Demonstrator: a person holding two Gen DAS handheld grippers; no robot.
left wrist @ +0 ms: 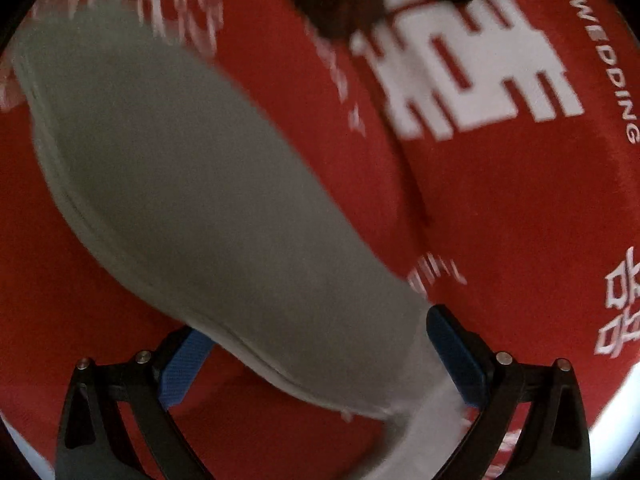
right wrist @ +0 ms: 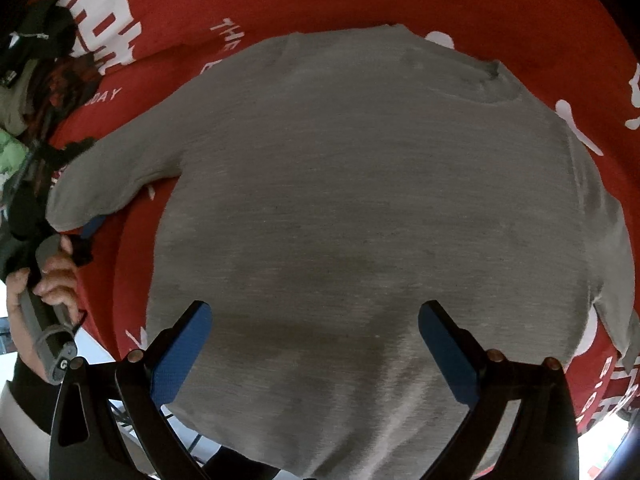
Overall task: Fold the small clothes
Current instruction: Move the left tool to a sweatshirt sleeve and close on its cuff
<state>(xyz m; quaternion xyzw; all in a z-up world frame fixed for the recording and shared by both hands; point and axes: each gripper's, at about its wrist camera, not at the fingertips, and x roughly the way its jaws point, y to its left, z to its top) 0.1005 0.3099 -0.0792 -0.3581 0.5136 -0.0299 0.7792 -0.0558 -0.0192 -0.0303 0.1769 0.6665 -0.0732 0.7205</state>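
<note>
In the left wrist view, the left gripper has its jaws spread, and a grey sleeve runs out from between them over the red cloth. The fabric looks soft and light; the cuff seems the best place to pinch.

In the right wrist view, the right gripper is spread too, above the hem of the whole grey shirt. Only this view shows the person's hand.
</note>
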